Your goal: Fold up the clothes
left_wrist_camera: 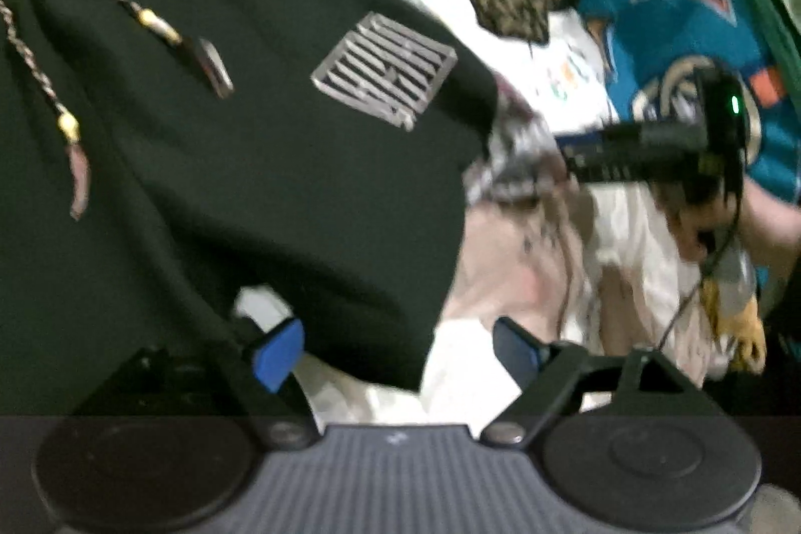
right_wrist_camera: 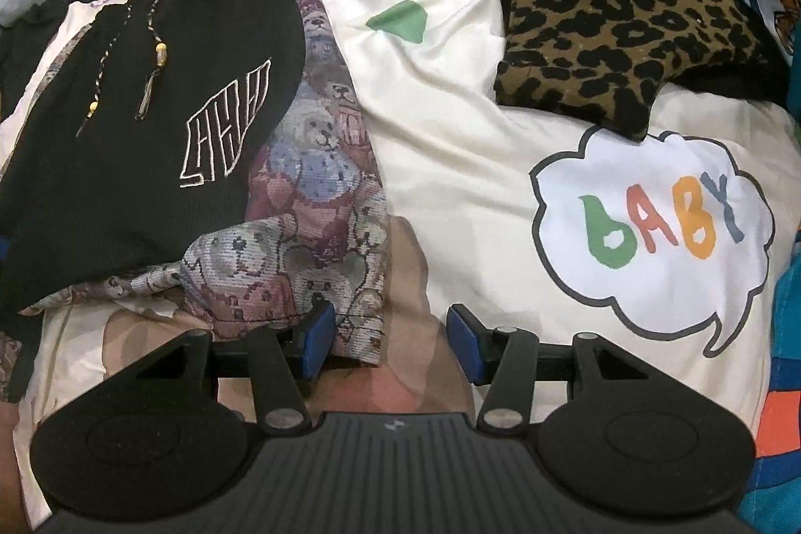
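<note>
Cream bedsheet (right_wrist_camera: 450, 123) carries everything; leopard pillow (right_wrist_camera: 616, 8) sits at the far right, well apart from the work.

Black garment (right_wrist_camera: 150, 123) with drawstrings lies on top of the teddy-bear patterned garment (right_wrist_camera: 310, 193), both on the left half of the sheet as the right wrist view shows it. The stack's long axis runs from near-left to far-centre, diagonal to both grippers.

Key relation: the bear fabric's near hem corner sits right at the right gripper (right_wrist_camera: 390, 339), up against its left pad, with only bare sheet under the rest of the gap. Jaws stand at a medium gap, nothing pinched. So the right side is nearest to that corner.

Left gripper (left_wrist_camera: 398, 349) is wide apart, empty. The black garment's near edge hangs just ahead, the fabric edge falling between the pads without either pressing on it. The frame is blurred, so exact contact is unclear.

Judgement: each hand is lined up on a near edge of the stack, left on black, right on bear hem. A fold away from the person looks like the likely next move; the right needs a small shift left to centre the hem.
</note>
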A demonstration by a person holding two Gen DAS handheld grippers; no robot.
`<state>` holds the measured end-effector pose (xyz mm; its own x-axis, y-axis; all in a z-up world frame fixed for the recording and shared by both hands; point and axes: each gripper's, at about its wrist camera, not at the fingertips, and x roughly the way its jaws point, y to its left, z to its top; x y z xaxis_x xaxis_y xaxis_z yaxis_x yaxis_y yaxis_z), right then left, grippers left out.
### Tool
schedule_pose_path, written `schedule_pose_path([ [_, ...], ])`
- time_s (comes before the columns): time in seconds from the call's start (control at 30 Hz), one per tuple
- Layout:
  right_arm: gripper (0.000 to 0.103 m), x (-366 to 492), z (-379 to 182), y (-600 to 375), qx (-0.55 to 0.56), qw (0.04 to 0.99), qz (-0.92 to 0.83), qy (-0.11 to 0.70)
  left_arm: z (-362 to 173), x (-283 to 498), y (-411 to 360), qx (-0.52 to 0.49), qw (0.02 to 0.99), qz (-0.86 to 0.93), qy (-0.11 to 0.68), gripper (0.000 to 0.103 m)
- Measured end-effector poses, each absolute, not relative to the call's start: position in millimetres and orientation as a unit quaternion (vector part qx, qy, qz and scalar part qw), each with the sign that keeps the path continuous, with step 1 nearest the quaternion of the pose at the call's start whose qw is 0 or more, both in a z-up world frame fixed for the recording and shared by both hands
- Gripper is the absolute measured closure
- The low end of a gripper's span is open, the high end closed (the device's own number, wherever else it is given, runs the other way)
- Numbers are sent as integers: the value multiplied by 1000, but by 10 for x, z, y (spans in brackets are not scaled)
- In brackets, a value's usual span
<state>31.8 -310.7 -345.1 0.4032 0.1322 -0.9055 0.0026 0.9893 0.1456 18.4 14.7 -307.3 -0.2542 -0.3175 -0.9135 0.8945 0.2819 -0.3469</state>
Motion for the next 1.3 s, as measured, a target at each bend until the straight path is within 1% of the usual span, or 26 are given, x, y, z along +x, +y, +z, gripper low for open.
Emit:
schedule_pose_path([
  [0.1,47,323,-3466,-3083,56,835,40,545,-3168,95,148,274,560,-554,552,18],
  [0.2,54,328,-3479,-3081,60,835,44,545,-3232,51,123,291,574,-561,520,24],
  [0.23,59,328,-3482,-3081,62,835,46,544,-3246,42,114,297,579,-563,509,29],
  [0.27,62,327,-3481,-3079,63,835,49,544,-3254,36,110,302,583,-565,499,34],
  [0.3,69,326,-3477,-3074,62,836,53,543,-3247,39,108,304,586,-568,491,36],
  [0.33,79,324,-3472,-3068,61,836,57,542,-3238,44,107,306,589,-570,484,41],
  [0.37,84,325,-3464,-3066,60,836,60,542,-3229,48,106,309,592,-573,476,45],
  [0.4,94,328,-3445,-3073,60,837,61,540,-3208,72,116,307,591,-576,475,54],
  [0.43,98,331,-3419,-3086,60,839,58,538,-3184,122,118,294,591,-575,483,67],
  [0.47,99,335,-3393,-3098,60,841,56,535,-3159,174,120,281,591,-574,492,78],
  [0.57,101,342,-3278,-3195,64,849,44,522,-3036,410,146,209,604,-569,517,87],
  [0.63,102,364,-3211,-3273,65,855,32,513,-2991,576,170,164,611,-565,530,90],
  [0.77,102,448,-3110,-3433,67,865,8,497,-3073,1064,281,20,616,-517,593,91],
  [0.8,102,476,-3098,-3466,68,867,3,493,-3093,1130,282,8,620,-510,596,91],
  [0.87,102,539,-3120,-3479,63,868,-2,493,-3136,1238,263,3,630,-500,594,91],
  [0.93,101,590,-3185,-3444,51,865,-4,500,-3217,1262,197,22,634,-495,594,90],
  [1.0,99,609,-3258,-3401,40,860,-5,509,-3315,1268,139,43,636,-487,598,87],
  [1.03,95,612,-3293,-3381,35,857,-6,514,-3344,1271,121,52,637,-484,598,83],
  [1.07,92,605,-3314,-3368,33,855,-7,518,-3372,1273,103,60,638,-481,598,81],
  [1.1,82,585,-3313,-3365,33,854,-10,519,-3377,1273,105,64,639,-481,597,79],
  [1.13,67,562,-3306,-3367,35,854,-10,519,-3380,1272,109,68,639,-480,597,72],
  [1.17,60,532,-3289,-3376,40,856,-9,516,-3369,1269,129,70,638,-481,597,62],
  [1.2,51,503,-3267,-3391,46,858,-9,512,-3364,1256,142,70,637,-483,596,56],
  [1.23,49,473,-3241,-3411,53,861,-8,506,-3359,1241,154,71,637,-484,596,48],
  [1.3,47,451,-3217,-3471,75,862,-13,501,-3348,1194,173,73,634,-488,596,47],
])
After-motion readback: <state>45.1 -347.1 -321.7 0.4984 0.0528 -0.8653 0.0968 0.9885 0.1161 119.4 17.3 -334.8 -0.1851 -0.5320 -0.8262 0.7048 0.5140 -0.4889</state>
